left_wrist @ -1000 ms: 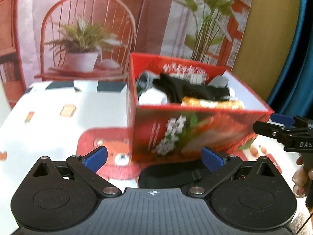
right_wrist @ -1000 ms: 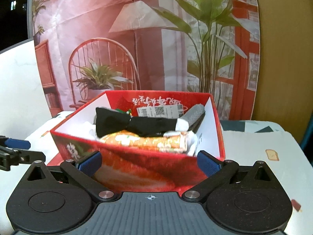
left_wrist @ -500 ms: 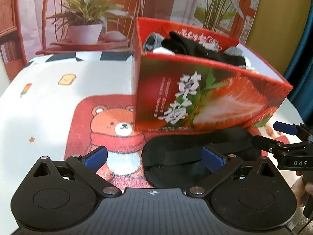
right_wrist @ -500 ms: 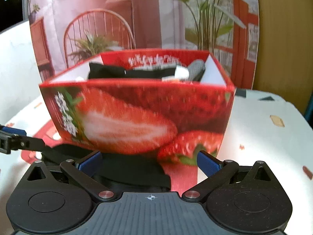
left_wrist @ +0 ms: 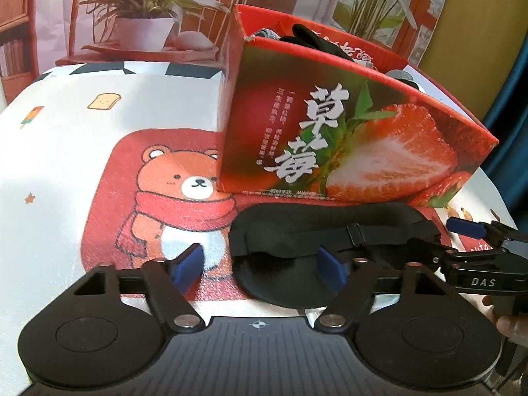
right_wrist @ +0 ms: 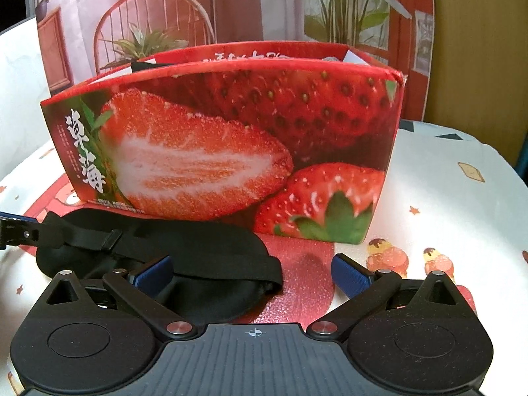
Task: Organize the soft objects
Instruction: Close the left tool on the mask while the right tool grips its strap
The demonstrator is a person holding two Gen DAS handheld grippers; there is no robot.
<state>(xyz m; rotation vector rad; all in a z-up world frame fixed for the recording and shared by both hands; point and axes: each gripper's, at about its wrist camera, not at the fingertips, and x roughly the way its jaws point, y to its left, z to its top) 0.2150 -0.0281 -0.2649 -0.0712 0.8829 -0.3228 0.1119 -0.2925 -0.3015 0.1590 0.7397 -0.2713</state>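
The strawberry box walls hide most of the soft items inside.

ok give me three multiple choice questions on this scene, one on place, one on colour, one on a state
1. Where does the black fabric eye mask lie?
A. inside the box
B. on the tablecloth in front of the red strawberry-print cardboard box
C. on the chair

2. What colour are the pads on the fingers?
A. blue
B. yellow
C. white

3. How is the left gripper?
A. shut on the mask
B. shut on nothing
C. open

Answers: 1 B, the mask rests flat before the box front. 2 A, both views show blue pads. 3 C, its fingers stand wide apart.
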